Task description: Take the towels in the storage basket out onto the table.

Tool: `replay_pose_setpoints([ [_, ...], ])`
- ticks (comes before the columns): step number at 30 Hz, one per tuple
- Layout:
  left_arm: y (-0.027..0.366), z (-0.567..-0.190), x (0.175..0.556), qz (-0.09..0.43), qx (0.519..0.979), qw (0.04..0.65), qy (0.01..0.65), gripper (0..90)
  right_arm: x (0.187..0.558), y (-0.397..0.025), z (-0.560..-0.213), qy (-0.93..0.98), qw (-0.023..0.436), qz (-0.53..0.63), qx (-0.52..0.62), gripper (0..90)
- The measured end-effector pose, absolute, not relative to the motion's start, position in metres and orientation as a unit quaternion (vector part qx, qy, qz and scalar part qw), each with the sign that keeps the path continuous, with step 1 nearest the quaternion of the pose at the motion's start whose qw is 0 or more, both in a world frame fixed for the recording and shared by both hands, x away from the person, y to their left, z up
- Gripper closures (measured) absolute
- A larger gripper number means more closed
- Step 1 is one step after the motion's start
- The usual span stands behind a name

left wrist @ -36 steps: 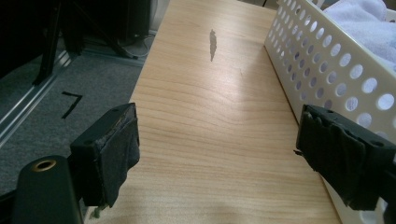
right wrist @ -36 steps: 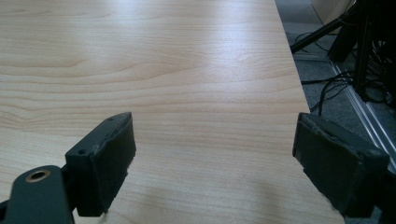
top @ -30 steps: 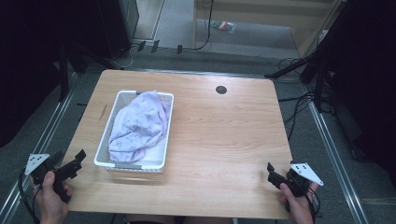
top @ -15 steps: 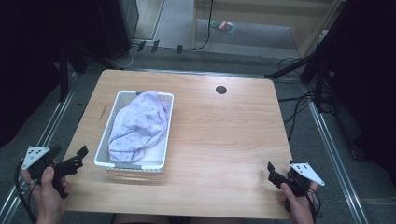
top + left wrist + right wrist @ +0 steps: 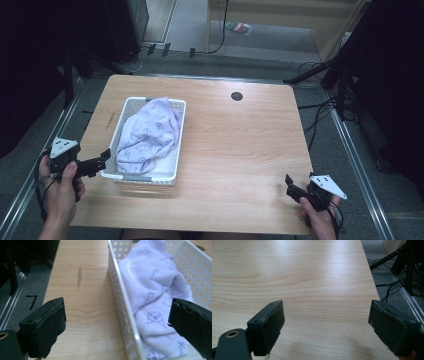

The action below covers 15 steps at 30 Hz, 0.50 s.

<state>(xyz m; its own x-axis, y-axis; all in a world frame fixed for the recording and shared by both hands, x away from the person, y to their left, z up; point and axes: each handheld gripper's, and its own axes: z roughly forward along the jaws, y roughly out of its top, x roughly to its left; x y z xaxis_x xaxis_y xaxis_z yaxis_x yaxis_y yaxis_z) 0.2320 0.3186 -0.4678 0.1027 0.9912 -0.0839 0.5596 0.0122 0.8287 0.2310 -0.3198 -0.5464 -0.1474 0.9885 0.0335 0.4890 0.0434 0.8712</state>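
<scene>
A crumpled lilac towel (image 5: 147,135) with small printed faces lies heaped in the white perforated basket (image 5: 170,172) on the bench (image 5: 240,150), hiding the basket's floor. Left tongs (image 5: 102,159), jaws wide, sit at the basket's near corner; right tongs (image 5: 291,186) gape over bare wood.

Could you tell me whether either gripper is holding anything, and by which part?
Nothing is held: left gripper and right gripper are both open, jaws empty.
</scene>
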Motion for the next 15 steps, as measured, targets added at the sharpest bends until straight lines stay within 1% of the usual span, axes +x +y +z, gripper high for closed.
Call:
replay_pose_setpoints([
  [9, 0.290, -0.451, 0.260, 0.278, 0.680, 0.325, 0.595, 1.8, 0.231, -0.320, -0.546, 0.651, 0.316, 0.392, 0.568, 13.7],
  [13, 0.282, -0.447, 0.267, 0.274, 0.690, 0.320, 0.589, 1.9, 0.231, -0.320, -0.546, 0.654, 0.315, 0.390, 0.566, 13.7],
  [15, 0.275, -0.445, 0.274, 0.264, 0.704, 0.310, 0.581, 1.9, 0.231, -0.319, -0.546, 0.654, 0.315, 0.390, 0.566, 13.6],
])
